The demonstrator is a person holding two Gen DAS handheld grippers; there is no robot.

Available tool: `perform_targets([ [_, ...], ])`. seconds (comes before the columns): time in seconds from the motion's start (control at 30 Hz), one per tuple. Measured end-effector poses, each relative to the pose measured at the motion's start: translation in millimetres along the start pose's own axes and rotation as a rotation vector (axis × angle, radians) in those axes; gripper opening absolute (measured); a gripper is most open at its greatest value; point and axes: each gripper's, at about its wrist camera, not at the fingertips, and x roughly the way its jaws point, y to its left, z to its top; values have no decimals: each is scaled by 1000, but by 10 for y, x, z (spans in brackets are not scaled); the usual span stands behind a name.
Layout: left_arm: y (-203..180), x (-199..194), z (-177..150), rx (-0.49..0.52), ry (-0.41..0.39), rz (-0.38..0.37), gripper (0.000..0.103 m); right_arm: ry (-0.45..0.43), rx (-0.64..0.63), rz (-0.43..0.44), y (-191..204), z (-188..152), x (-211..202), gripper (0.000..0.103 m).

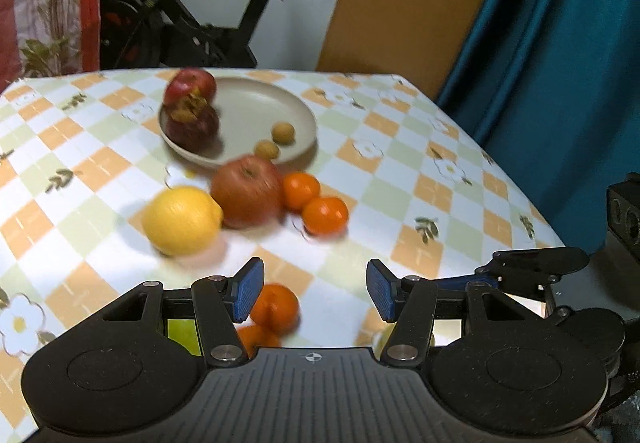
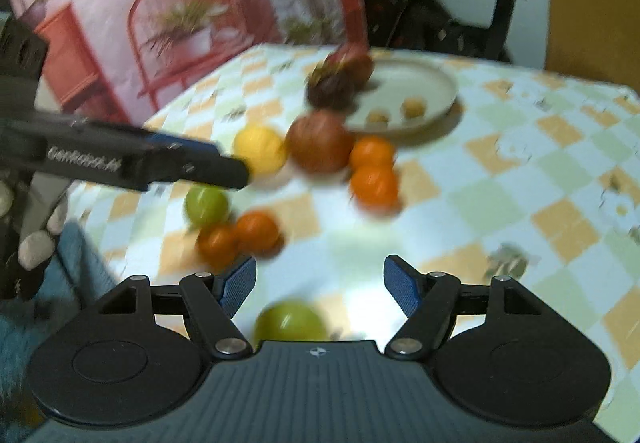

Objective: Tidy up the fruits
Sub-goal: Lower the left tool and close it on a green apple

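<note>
A beige plate (image 1: 256, 99) (image 2: 416, 77) holds a red apple (image 1: 190, 85), a dark purple fruit (image 1: 192, 123) (image 2: 332, 89) and two small brown fruits (image 1: 283, 132) (image 2: 414, 108). In front of it lie an apple (image 1: 246, 191) (image 2: 320, 141), a lemon (image 1: 182, 219) (image 2: 260, 149) and two tangerines (image 1: 325, 215) (image 2: 374, 185). My left gripper (image 1: 316, 289) (image 2: 236, 171) is open above the cloth, a tangerine (image 1: 276, 307) (image 2: 256, 231) just past its left finger. My right gripper (image 2: 320, 285) (image 1: 492, 267) is open over a green fruit (image 2: 290, 321); nothing sits between its fingers.
The checked tablecloth (image 1: 400, 179) ends at a right edge beside a teal curtain (image 1: 560, 63). An exercise bike (image 1: 192, 15) stands behind the table. Another green fruit (image 2: 206, 203) and a tangerine (image 2: 218, 243) lie near the left edge. A gloved hand (image 2: 36, 243) shows at far left.
</note>
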Motion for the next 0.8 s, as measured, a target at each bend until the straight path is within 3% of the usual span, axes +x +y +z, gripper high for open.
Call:
perform_targets([
  [0.27,-80,35,-117,-2,30,-27,59,71,-18,7,62,-146,90,72],
  [0.43,-166,92,-161,11,52,-59,59,112,-55,-12,93,-250,150,58],
  [0.57,-238,155,-191,41,79,-82,59,104,-60,-4,73,-270,166,50],
  [0.8,-212,374,-255,11,148,-112,58,61,-62,5,68,-228,208,50],
])
